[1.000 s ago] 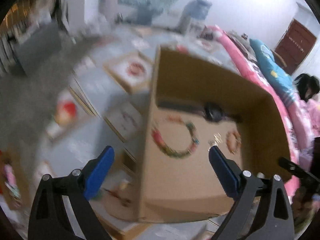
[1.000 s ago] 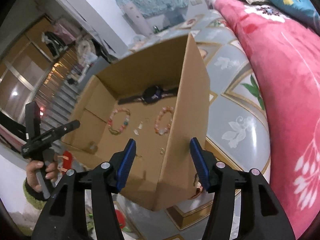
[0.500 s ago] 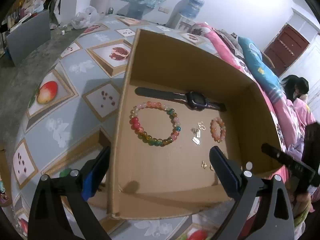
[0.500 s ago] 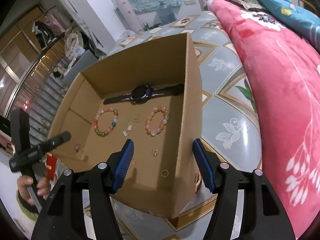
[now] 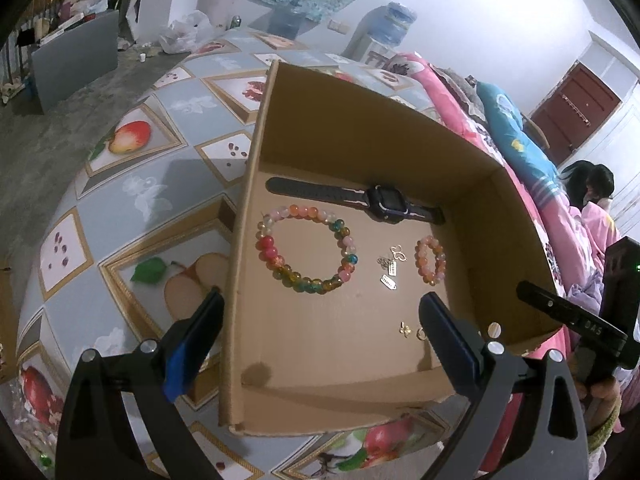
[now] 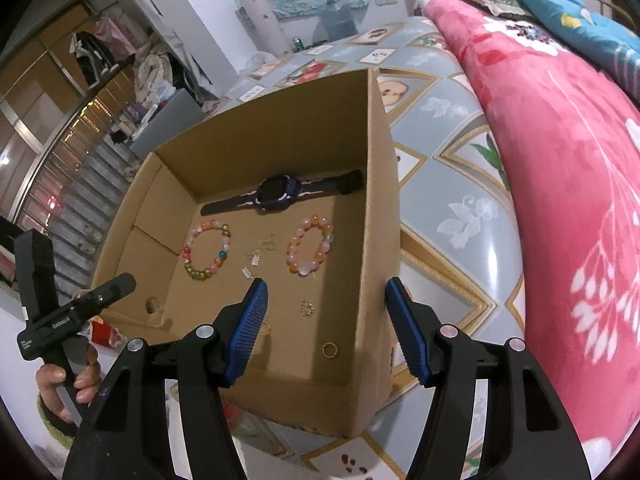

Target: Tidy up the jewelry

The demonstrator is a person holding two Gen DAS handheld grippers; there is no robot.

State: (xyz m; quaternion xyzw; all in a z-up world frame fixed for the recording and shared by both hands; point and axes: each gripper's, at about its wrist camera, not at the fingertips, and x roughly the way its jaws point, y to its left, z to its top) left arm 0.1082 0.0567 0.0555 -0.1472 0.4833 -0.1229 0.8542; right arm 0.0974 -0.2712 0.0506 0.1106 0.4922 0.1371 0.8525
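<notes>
Holding one watch (image 5: 384, 200) and two bracelets (image 5: 306, 254), one box (image 5: 360, 128).

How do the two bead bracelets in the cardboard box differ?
The multicolour bracelet makes a wider loop than the orange-pink bracelet. The multicolour bracelet mixes red, green, blue and yellow beads; the orange-pink bracelet keeps to peach, pink and pale ones. In the left wrist view the first lies left of the small charms, the second right. Both lie flat, untouched.
</notes>
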